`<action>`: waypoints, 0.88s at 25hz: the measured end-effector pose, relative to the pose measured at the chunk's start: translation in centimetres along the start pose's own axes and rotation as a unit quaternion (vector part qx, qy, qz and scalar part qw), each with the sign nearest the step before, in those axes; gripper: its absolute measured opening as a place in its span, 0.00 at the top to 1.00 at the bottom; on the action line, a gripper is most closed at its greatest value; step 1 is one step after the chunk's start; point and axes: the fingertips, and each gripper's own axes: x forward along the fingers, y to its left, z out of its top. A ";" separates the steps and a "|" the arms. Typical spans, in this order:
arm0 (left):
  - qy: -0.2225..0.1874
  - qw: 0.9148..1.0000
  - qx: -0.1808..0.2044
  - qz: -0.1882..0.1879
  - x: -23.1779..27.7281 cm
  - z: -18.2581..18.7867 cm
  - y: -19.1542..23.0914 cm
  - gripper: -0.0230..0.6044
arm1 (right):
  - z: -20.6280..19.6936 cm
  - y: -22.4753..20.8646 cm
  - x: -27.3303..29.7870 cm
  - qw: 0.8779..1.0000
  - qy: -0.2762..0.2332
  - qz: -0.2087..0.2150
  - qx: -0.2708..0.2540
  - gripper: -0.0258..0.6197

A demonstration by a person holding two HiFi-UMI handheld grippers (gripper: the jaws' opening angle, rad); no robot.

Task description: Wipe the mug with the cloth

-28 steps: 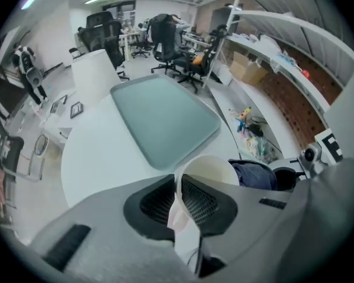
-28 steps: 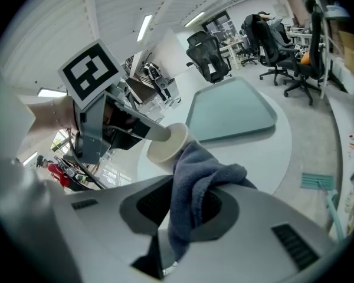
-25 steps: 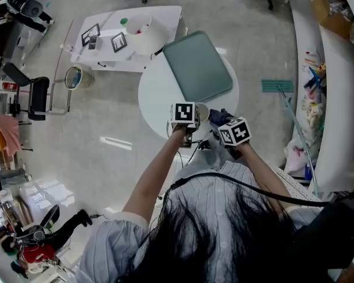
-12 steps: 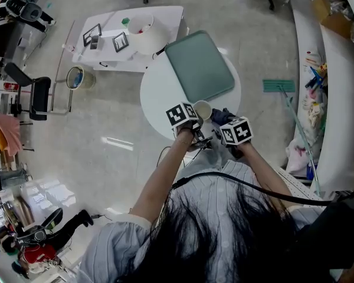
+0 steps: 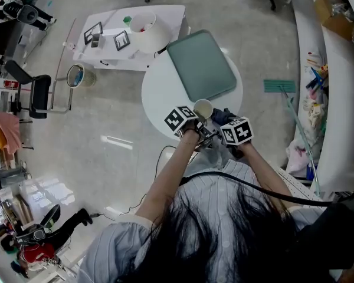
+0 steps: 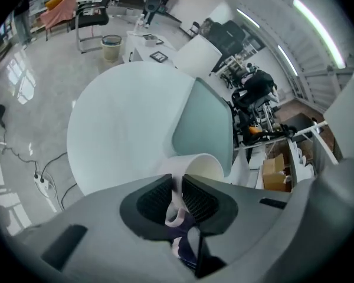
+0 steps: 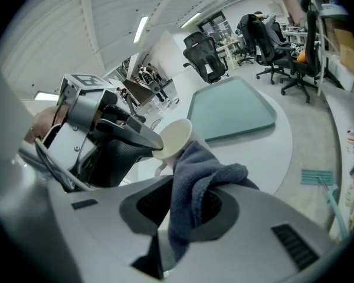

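Hanging between the two grippers over the near edge of the round white table [image 5: 159, 96], the mug [image 7: 176, 135] is tipped, with its cream mouth open to the cameras. The left gripper [image 6: 176, 193] is clamped on it: its own view shows a pale strip of the mug pinched between the jaws, and the right gripper view shows one dark finger lying across the rim. This hold likely steadies the mug and turns its outer wall toward the other tool.

The right gripper [image 7: 186, 202] has its jaws closed on the cloth [image 7: 196, 175], a dark blue-grey bundle. The cloth bulges out above the jaws and presses against the mug's side just below the rim. Bunching it this way probably gives a soft pad for rubbing, so the wipe appears to be under way on the outside wall. Beyond the mug lies a green tray [image 5: 202, 65], bare and well apart from the work.

Much is hidden. The mug's base and lower wall sit behind the gripper bodies, so it is unclear whether the mug rests on the table or is held clear. It is also unclear whether the pinched strip is wall or handle. In the head view the marker cubes [image 5: 236, 131] and hands cover both sets of jaws.
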 end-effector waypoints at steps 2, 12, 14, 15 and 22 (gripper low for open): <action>-0.005 1.000 -0.028 -0.002 -0.1 -0.1 0.0 0.89 | 0.3 0.1 -0.1 1.000 -0.002 0.000 0.003 0.84; -0.001 0.993 -0.108 -0.055 0.3 -1.0 -0.5 0.89 | 0.5 0.3 -0.2 0.998 -0.019 0.022 0.054 0.84; -0.001 0.992 -0.116 -0.056 0.3 -1.0 -0.6 0.89 | 0.7 0.3 -0.3 0.998 -0.019 0.021 0.057 0.84; -0.001 0.991 -0.118 -0.055 0.2 -1.0 -0.6 0.89 | 0.7 0.4 -0.3 0.998 -0.020 0.022 0.056 0.84; 0.014 0.993 -0.098 -0.068 0.1 -1.1 -0.6 0.89 | 0.5 0.6 -0.5 0.997 -0.025 0.025 0.064 0.84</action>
